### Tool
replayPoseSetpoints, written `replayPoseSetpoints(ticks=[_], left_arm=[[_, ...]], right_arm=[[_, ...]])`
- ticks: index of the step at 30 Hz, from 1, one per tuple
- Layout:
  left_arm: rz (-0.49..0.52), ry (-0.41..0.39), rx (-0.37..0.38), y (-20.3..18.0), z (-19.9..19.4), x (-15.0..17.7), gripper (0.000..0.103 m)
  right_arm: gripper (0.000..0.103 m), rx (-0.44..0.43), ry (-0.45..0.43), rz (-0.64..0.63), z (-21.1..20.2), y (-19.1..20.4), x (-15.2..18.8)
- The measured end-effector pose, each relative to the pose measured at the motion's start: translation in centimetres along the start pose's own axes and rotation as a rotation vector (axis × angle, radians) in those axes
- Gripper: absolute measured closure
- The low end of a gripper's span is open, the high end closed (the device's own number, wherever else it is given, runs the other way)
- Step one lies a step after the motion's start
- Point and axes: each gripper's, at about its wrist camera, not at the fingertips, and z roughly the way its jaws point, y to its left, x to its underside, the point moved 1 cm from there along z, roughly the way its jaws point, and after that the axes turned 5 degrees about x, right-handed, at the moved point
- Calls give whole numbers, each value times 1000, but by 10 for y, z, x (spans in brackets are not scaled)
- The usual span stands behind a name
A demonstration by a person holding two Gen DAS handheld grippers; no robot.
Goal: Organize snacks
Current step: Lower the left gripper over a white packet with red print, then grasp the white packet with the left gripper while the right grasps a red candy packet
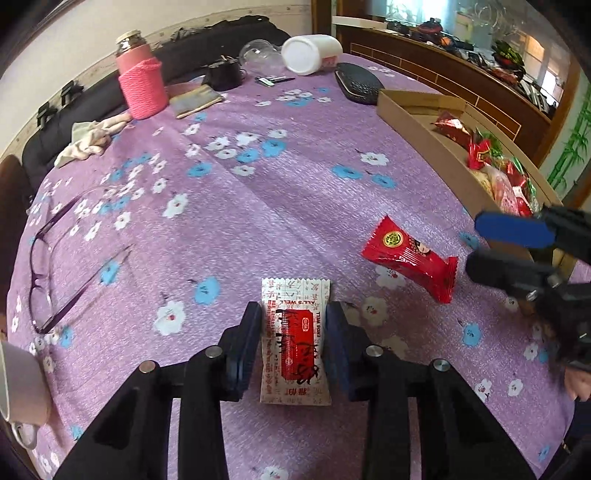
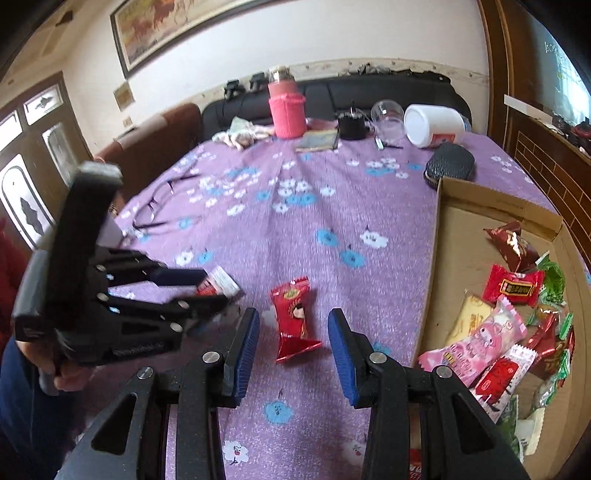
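Ahead of me a black sofa (image 2: 332, 96) lines the pale wall (image 2: 332, 40), under a long framed painting (image 2: 177, 26). A brown armchair (image 2: 155, 147) sits at my left beside glazed wooden doors (image 2: 33, 155); dark wood cabinetry (image 1: 461, 70) fills my right.

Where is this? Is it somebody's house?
Probably a home living room. A black sofa runs along the wall under a framed painting, and the table's flowery purple cloth holds eyeglasses and a pink flask.
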Motion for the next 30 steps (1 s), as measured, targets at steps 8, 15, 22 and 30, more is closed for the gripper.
replayPoseSetpoints(ticks=[8,15,22,30], left_arm=[[94,46,-42,-12,-2,8,45],[50,48,-30,-3,3,8,71],[-1,-42,-91,-11,8,1,72],[-99,-128,-148,-14,7,-7,72]], right_arm=[[62,131,120,-106,30,21,-7],[77,152,144,-78,51,15,-6],[83,120,76,-34,45,12,-4],[83,104,-26,59,21,-6,-13]])
